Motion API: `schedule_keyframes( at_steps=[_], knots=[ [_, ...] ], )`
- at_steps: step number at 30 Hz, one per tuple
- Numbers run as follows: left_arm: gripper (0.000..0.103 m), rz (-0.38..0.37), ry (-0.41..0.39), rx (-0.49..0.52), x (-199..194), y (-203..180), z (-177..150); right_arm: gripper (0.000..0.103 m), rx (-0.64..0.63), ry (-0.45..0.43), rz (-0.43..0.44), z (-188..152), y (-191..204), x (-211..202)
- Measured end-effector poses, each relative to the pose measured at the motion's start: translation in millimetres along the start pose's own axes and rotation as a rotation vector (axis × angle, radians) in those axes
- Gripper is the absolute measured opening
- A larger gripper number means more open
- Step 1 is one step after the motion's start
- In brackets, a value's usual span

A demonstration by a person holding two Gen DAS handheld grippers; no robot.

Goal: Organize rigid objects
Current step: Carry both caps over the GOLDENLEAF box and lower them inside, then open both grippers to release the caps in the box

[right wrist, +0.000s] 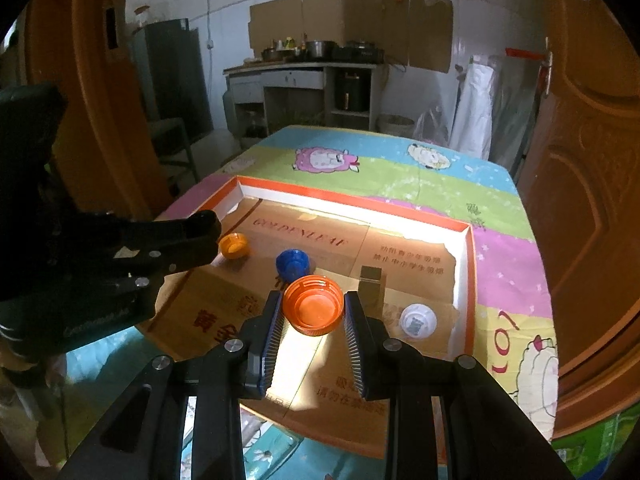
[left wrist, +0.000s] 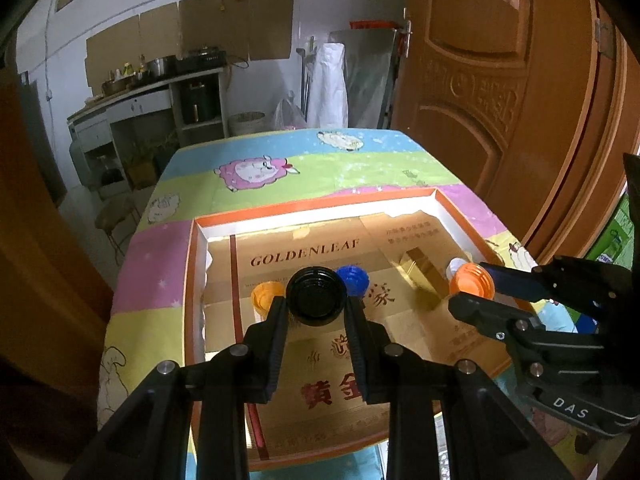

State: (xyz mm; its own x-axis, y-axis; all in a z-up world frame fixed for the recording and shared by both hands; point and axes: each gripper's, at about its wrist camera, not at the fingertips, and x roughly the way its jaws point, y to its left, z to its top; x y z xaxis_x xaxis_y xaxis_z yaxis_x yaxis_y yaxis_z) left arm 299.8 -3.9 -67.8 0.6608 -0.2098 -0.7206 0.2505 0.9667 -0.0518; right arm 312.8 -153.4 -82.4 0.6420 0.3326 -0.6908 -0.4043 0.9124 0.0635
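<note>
My left gripper [left wrist: 316, 304] is shut on a black bottle cap [left wrist: 317, 295], held above a shallow orange-rimmed cardboard box [left wrist: 320, 205]. My right gripper [right wrist: 313, 303] is shut on an orange bottle cap [right wrist: 314, 309], its hollow side up, over the same box [right wrist: 352, 200]. On the box floor lie a yellow-orange cap [right wrist: 234, 245], a blue cap [right wrist: 292, 263], a white cap [right wrist: 417, 320] and a small gold block [right wrist: 370, 286]. In the left wrist view the yellow-orange cap [left wrist: 266, 297] and blue cap [left wrist: 353, 279] flank the black one, with the gold block [left wrist: 424, 270] and the right gripper [left wrist: 474, 290] further right.
The box lies on a table with a colourful sheep-print cloth [left wrist: 320, 164]. A brown wooden door [left wrist: 500, 100] stands close on the right. Behind the table are a kitchen counter with pots [right wrist: 308, 56] and a white sack [right wrist: 474, 112].
</note>
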Motion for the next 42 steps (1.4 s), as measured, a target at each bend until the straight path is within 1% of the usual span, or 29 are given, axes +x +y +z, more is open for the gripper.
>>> schedule_keyframes(
  at_steps=[11,20,42],
  knots=[
    [0.029,-0.016,0.081,0.014,23,0,-17,0.031,-0.008,0.053,0.015,-6,2,30],
    [0.029,0.011,0.118,0.019,35,5,-23,0.031,-0.006,0.087,0.025,-14,2,43],
    [0.029,0.012,0.154,0.020,49,6,-27,0.031,-0.024,0.129,0.025,-20,6,64]
  ],
)
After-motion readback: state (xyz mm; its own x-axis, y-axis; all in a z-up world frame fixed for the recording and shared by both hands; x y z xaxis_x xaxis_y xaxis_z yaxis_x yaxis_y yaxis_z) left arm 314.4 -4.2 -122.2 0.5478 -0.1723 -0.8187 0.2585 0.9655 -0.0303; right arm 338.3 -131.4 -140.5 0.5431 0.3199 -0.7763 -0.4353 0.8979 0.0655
